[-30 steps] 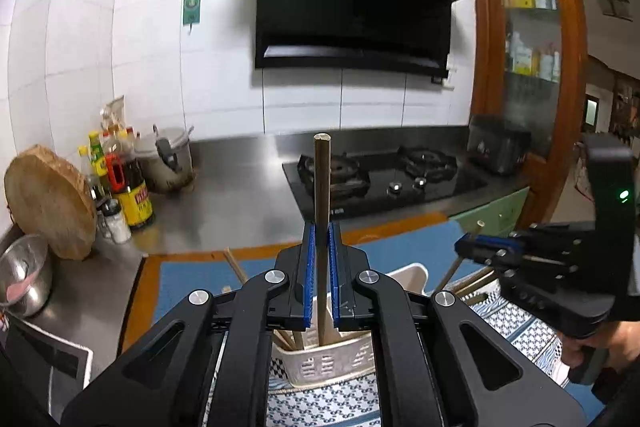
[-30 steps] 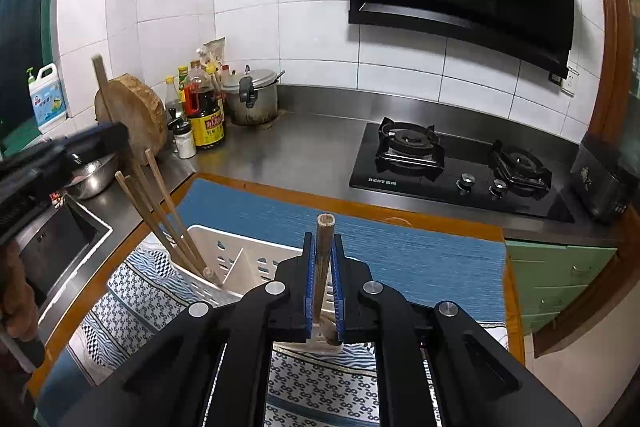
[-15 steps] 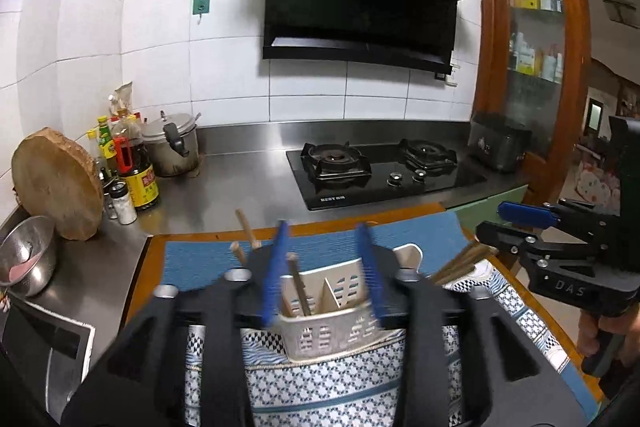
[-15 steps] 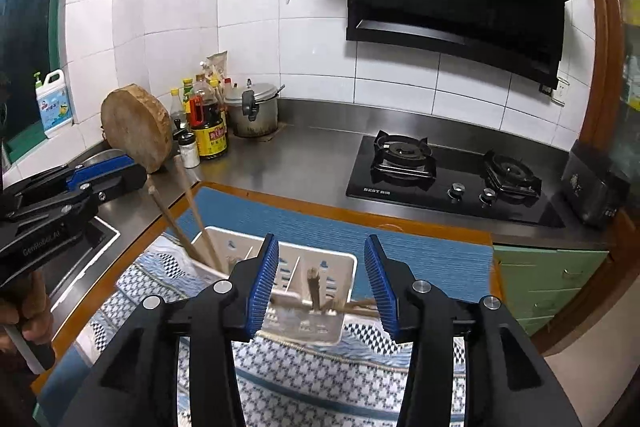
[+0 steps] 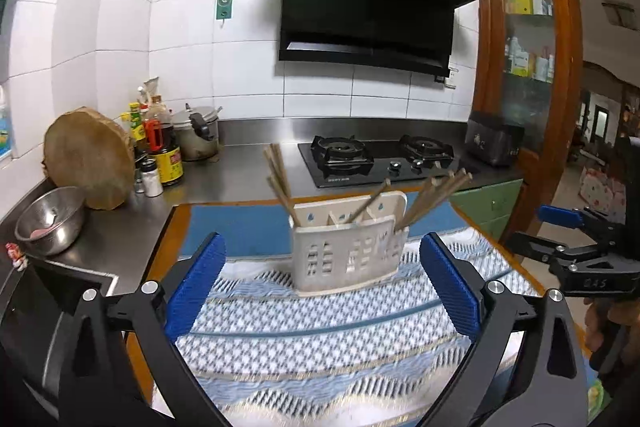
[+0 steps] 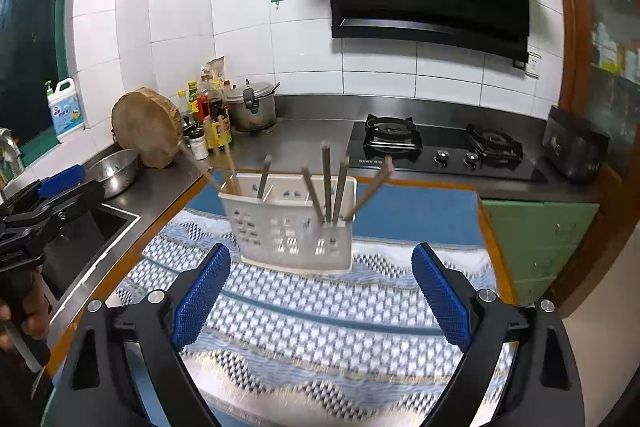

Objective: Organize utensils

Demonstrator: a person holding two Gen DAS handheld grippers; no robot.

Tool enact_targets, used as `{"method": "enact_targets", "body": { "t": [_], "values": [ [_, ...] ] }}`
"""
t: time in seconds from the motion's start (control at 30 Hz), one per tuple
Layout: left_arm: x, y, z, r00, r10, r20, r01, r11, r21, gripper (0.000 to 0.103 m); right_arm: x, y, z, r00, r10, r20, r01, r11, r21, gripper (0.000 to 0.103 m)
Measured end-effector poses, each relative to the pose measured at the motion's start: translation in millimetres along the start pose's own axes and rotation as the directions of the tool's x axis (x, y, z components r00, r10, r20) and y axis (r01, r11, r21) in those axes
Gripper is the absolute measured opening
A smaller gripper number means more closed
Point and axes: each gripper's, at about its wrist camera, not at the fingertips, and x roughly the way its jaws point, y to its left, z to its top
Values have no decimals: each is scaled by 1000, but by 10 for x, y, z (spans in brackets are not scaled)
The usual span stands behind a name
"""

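A white slotted utensil holder (image 5: 347, 254) stands on a blue-and-white woven cloth (image 5: 320, 331); it also shows in the right wrist view (image 6: 294, 233). Several wooden chopsticks (image 5: 432, 199) lean out of its compartments, also in the right wrist view (image 6: 334, 185). My left gripper (image 5: 322, 283) is open and empty, in front of the holder. My right gripper (image 6: 322, 293) is open and empty, in front of the holder too. Each gripper shows at the other view's edge, the right gripper (image 5: 576, 247) and the left gripper (image 6: 44, 203).
A steel counter holds a gas hob (image 5: 380, 159), sauce bottles (image 5: 160, 151), a pot (image 5: 198, 135), a round wooden block (image 5: 90, 159) and a steel bowl (image 5: 50, 221). A sink (image 6: 80, 243) lies at the left. A blue mat (image 6: 416, 215) lies under the cloth.
Both grippers held a chopstick upright over the holder, then opened and let it drop in. Both have since pulled back from the holder with jaws wide.
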Motion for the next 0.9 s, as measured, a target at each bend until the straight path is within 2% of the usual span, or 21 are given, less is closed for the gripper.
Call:
{"method": "enact_targets", "body": {
  "t": [0.27,0.4,0.53,0.63,0.73,0.9],
  "values": [
    [-392,120,-519,999,-16,-29,14,997,-73,98,-234,196,-583,999,14,-34,-14,1000,19,95],
    [-525,170,-713,999,28,-34,-31,997,-77,98,-339,367,-753,999,-10,-31,9,1000,-20,95],
    [-664,242,-881,999,20,-39,-24,994,-106,98,-440,520,-914,999,-30,-24,28,998,-56,96],
    [-757,266,-978,997,63,-44,-68,992,-105,98,-512,603,-986,998,-57,-6,56,996,-68,96],
    [-846,303,-1046,997,69,-43,-73,990,-119,98,-584,659,-1057,997,-72,10,73,995,-64,96],
    [-951,251,-1162,989,138,-51,-141,988,-65,98,-680,654,-1169,996,-84,14,84,996,-29,96]
  ]
}}
